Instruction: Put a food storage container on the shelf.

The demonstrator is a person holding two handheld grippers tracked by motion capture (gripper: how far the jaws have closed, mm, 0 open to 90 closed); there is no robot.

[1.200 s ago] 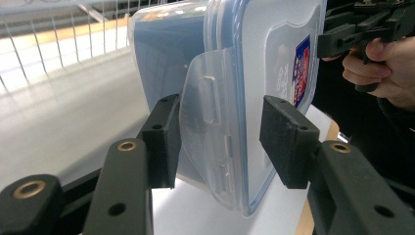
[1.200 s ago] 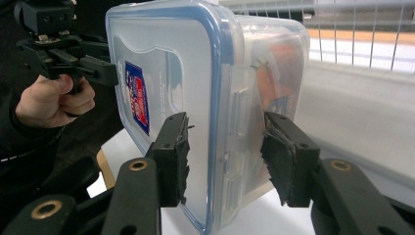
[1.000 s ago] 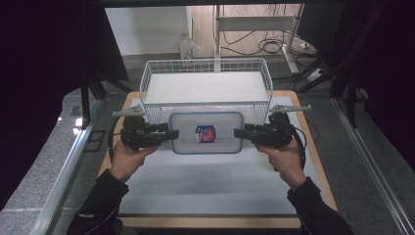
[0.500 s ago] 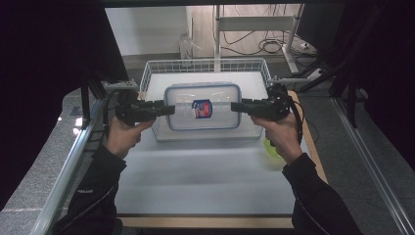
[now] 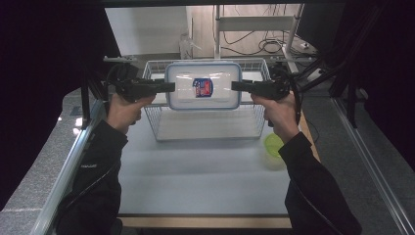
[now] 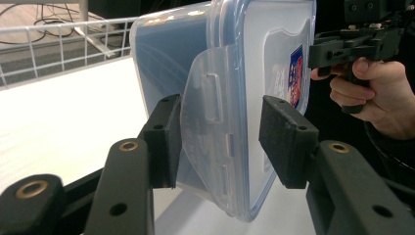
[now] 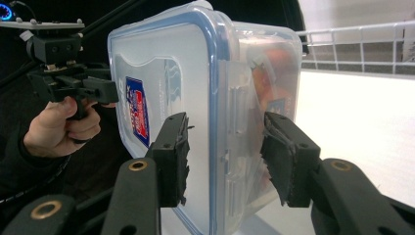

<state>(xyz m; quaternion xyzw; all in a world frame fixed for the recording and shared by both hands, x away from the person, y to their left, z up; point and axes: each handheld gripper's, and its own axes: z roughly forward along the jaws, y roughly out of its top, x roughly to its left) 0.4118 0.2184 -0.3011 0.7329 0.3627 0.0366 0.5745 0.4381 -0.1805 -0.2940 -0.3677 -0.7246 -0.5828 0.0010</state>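
Black and held in the person's left hand (image 5: pixel 126 108), the left gripper (image 5: pixel 169 87) reaches the left end of a clear rectangular plastic container with a blue-rimmed lid and a red-and-blue label (image 5: pixel 203 90). In the left gripper view its 2 jaws straddle the container's side clasp (image 6: pixel 211 129), one pad touching, the other standing slightly off. The container hangs in the air above the white wire basket (image 5: pixel 161 128) at the table's (image 5: pixel 195 181) far side. At its right end, the black right gripper (image 5: pixel 235 86) has its jaws apart around the edge, in the right hand (image 5: pixel 279 111). A round yellow-green dish (image 5: pixel 273 145) sits near the basket's right corner.
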